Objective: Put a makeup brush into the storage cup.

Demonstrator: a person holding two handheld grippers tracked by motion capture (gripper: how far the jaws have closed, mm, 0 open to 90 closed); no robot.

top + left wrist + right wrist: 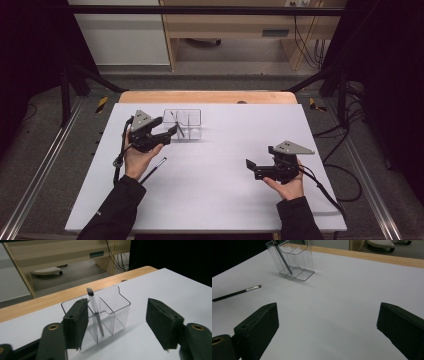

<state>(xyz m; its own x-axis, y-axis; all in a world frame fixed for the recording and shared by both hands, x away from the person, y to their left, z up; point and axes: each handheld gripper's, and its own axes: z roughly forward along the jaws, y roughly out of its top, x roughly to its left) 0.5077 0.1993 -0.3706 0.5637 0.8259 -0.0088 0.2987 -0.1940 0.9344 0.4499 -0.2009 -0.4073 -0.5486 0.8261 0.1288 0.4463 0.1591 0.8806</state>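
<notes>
High view, left gripper (167, 134): fingers wide, empty, beside clear organizer (189, 122).
Right gripper (251, 167): fingers wide, empty.
Brush (154, 169), lower left: I judge it light, stiff, slippery; grip mid-handle.

Two brushes (177, 125) (153, 170); one clear holder (191, 119).
</notes>
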